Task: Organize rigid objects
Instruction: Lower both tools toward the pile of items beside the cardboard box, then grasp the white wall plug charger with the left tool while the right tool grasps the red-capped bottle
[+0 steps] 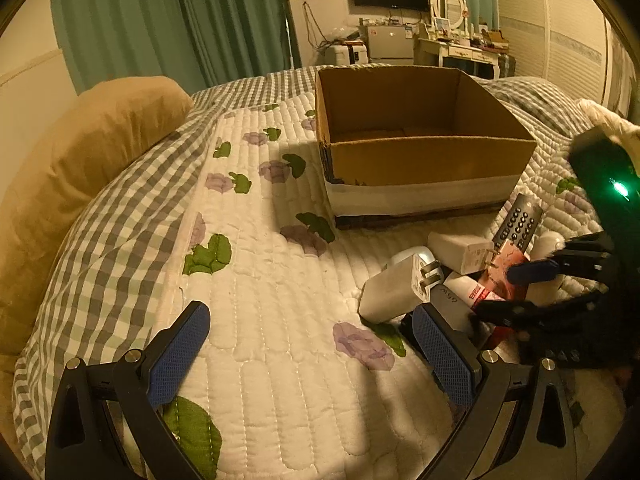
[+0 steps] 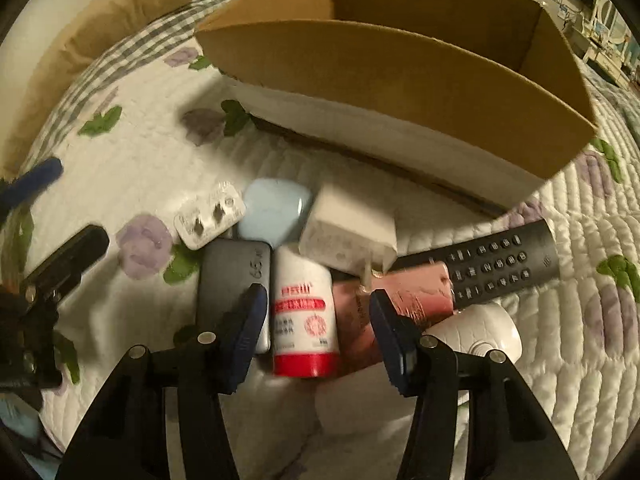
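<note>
A pile of small items lies on the quilt in front of an open cardboard box (image 2: 400, 76). It includes a white bottle with a red cap (image 2: 304, 312), a dark grey charger (image 2: 232, 276), two white plug adapters (image 2: 210, 220) (image 2: 348, 232), a pale blue case (image 2: 272, 212), a pink packet (image 2: 412, 296), a black remote (image 2: 500, 264) and a white rounded object (image 2: 476, 332). My right gripper (image 2: 318, 316) points down over the pile and straddles the bottle, with gaps at both pads. My left gripper (image 1: 312, 356) stands wide open over bare quilt, left of the pile (image 1: 460, 250).
The box (image 1: 432, 160) looks empty inside. A tan pillow (image 1: 80, 160) lies at the far left of the bed. Flowered quilt (image 1: 260, 280) stretches between the pillow and the pile. A dresser and a wall television stand far behind.
</note>
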